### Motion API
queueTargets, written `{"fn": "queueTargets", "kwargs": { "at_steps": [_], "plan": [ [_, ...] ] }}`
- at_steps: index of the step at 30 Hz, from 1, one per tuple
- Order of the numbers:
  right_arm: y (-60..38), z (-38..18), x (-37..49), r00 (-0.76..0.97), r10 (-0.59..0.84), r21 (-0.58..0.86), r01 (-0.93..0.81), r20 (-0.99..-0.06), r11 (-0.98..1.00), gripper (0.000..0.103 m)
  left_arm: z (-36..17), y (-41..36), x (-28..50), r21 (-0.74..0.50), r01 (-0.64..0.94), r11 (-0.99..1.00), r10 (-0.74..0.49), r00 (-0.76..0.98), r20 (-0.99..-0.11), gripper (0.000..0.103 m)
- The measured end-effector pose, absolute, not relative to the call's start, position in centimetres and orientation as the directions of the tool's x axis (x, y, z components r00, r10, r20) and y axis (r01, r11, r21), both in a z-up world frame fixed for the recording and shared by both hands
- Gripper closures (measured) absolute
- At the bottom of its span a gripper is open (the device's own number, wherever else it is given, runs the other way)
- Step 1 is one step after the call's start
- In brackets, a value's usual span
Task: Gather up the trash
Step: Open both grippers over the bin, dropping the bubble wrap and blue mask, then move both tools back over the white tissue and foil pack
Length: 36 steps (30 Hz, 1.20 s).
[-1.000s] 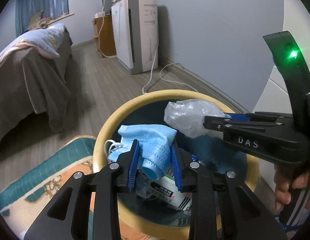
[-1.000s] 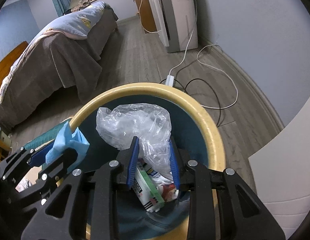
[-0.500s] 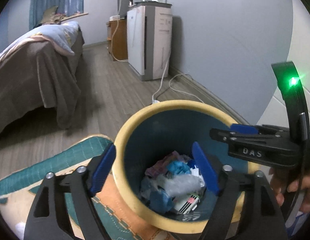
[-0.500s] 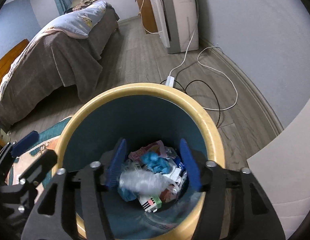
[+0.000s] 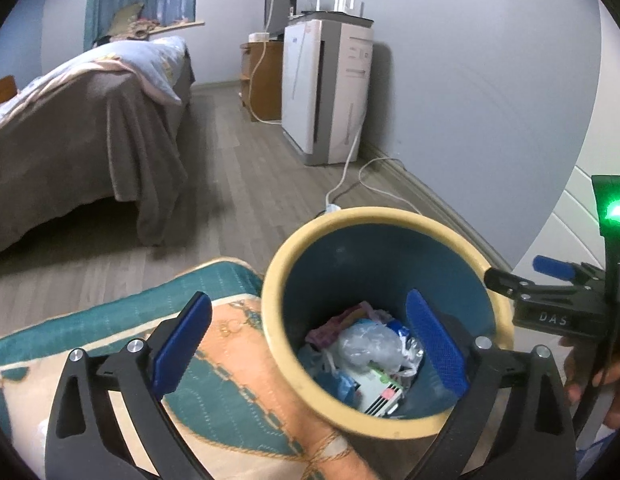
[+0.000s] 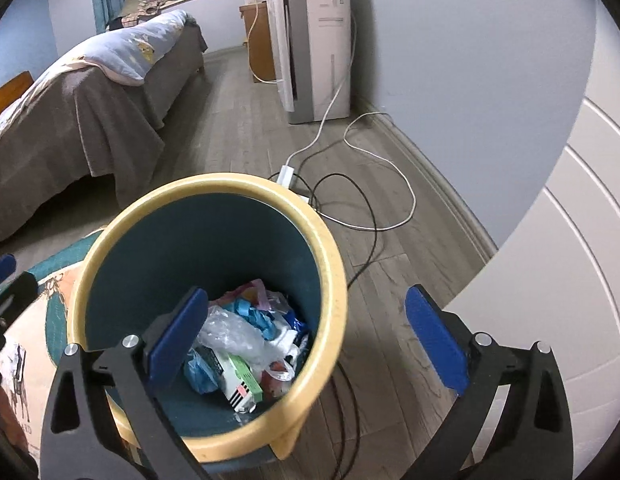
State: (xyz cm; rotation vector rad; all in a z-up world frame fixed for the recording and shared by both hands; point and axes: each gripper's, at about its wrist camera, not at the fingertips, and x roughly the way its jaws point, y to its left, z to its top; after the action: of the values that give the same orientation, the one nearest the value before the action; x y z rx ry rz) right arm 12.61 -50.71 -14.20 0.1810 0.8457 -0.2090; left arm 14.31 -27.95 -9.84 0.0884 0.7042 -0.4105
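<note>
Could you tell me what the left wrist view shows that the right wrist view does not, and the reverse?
Only the left wrist view shows the monitor and the person's hand holding the right gripper. Only the right wrist view shows the black cable on the floor. Both show the trash bin, its clear plastic bag, the bed, and jaws opening with nothing between them.
</note>
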Motion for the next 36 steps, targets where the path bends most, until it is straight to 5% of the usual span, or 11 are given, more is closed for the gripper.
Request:
{"fn": "queueTargets", "kwargs": {
  "at_steps": [22,36],
  "plan": [
    [-44.7,-9.7,10.5,0.685,-0.161,-0.014,0.214,-0.711,0.977,0.006,-5.3,-22.4,9.7,-0.025,0.333,0.943,-0.282,0.753,-0.595,0.005],
    [-34.3,-7.8,9.9,0.723,0.000,0.008,0.007,-0.690,1.000,0.006,-5.0,-12.8,7.0,0.004,0.163,0.987,-0.127,0.783,-0.609,0.005]
  ]
}}
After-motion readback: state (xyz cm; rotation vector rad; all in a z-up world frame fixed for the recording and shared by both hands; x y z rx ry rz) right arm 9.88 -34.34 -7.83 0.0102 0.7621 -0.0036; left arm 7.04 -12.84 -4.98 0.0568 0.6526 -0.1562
